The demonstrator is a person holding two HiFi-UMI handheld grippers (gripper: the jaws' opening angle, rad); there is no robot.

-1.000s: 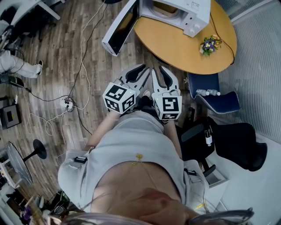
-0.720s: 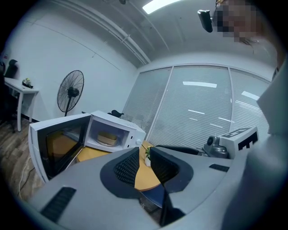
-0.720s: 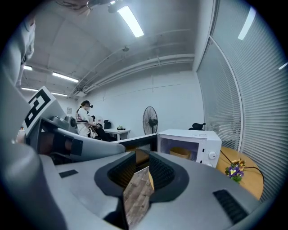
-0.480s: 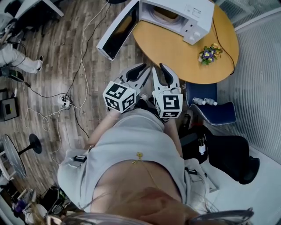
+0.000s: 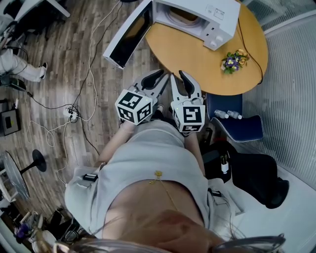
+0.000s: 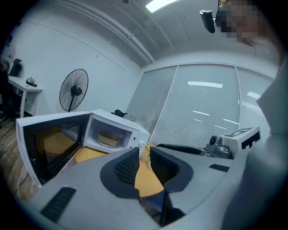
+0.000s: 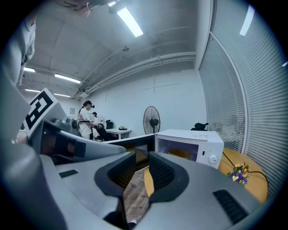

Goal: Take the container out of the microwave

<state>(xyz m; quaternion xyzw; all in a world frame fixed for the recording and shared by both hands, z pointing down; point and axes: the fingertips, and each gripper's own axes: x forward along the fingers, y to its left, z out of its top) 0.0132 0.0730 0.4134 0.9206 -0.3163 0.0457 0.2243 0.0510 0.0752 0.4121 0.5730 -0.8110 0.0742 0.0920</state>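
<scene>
Jaws of the left gripper [image 6: 144, 155] and right gripper [image 7: 142, 157] each stand narrowly apart, gripping nothing, side by side. Well beyond them, the tan container [image 6: 109, 138] sits inside the microwave [image 5: 217, 15], door open, on the round table [image 5: 197, 54].

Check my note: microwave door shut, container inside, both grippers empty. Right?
No: the microwave door stands open, as the left gripper view shows. The container is inside; the left gripper and right gripper are empty.
</scene>
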